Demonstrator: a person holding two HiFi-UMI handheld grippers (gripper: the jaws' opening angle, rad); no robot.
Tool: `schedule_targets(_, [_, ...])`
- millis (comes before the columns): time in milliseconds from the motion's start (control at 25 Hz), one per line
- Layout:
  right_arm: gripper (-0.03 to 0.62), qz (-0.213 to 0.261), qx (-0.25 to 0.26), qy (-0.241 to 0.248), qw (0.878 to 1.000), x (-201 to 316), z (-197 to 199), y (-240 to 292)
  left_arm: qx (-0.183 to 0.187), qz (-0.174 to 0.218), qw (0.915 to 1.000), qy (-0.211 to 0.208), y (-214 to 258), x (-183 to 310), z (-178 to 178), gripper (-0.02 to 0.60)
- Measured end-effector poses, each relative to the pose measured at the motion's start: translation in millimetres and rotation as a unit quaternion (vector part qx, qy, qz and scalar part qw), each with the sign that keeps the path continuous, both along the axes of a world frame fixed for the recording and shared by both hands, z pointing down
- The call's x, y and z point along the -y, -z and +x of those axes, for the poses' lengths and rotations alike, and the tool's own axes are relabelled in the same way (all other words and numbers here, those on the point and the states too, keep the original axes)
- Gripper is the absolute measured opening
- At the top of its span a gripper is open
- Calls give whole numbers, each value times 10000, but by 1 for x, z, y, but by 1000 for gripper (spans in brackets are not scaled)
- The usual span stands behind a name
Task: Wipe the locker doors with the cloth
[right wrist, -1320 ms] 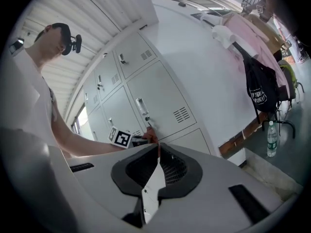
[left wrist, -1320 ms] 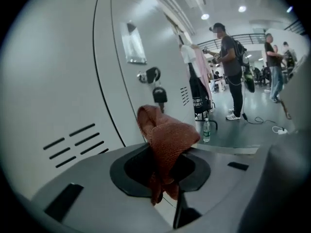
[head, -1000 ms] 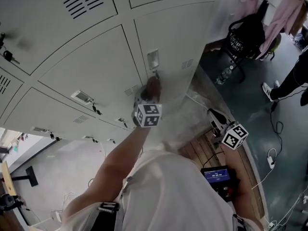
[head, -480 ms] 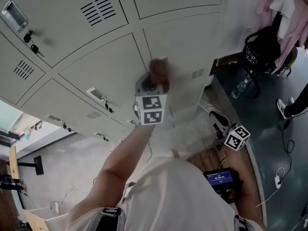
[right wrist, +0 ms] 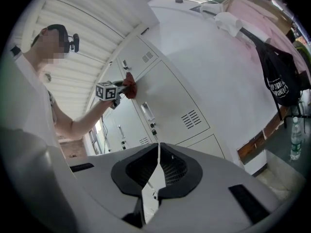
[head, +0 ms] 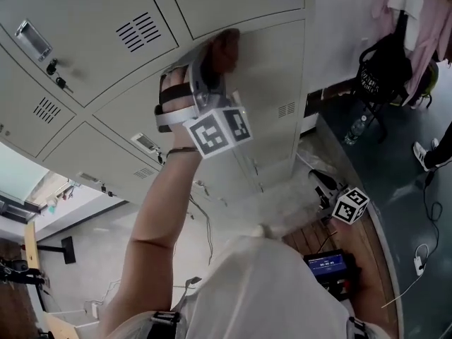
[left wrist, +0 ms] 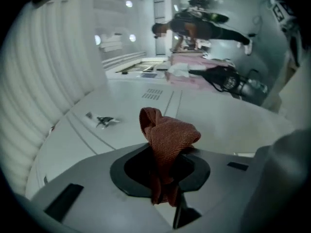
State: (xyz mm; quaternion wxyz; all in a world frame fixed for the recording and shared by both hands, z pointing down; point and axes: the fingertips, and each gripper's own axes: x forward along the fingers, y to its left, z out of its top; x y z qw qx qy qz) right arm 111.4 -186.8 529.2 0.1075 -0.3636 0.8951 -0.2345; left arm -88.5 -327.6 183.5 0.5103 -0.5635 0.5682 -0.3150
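A reddish-brown cloth is pressed against the upper edge of a pale grey locker door. My left gripper is raised on an outstretched arm and is shut on the cloth, which bunches out past the jaws toward the door. My right gripper hangs low by the person's right side, jaws shut with nothing between them; its marker cube shows in the head view. From the right gripper view the cloth sits on the door above the handle.
Neighbouring locker doors carry keys and vents. A black bag hangs on a chair at right, under pink clothing. A water bottle stands on the floor. A small screen device lies on wooden boards.
My left gripper has carried the cloth up the door, from by the handle to the door's upper edge. The right gripper has stayed low at the side.
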Motion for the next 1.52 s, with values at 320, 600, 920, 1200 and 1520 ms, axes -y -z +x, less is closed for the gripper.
schedule_targets(320, [23, -37, 236, -97, 9997, -11, 6, -11, 1642, -549, 9849, 86, -131, 25, 25, 77])
schedule_targets(600, [23, -173, 424, -310, 9985, -29, 9, -24, 1851, -1490, 9713, -111, -208, 27, 42, 77])
schedule_targets(920, [23, -123, 444, -610, 9971, -37, 29, -19, 1883, -2898, 9383, -140, -267, 27, 51, 77])
schedule_targets(1200, [23, -238, 327, -673, 9969, -44, 36, -22, -713, -2914, 9502, -838, -281, -33, 75, 77])
schedule_targets(1520, [23, -422, -120, -527, 9976, -48, 32, -19, -4576, -3960, 7943, 543, -404, -2, 25, 77])
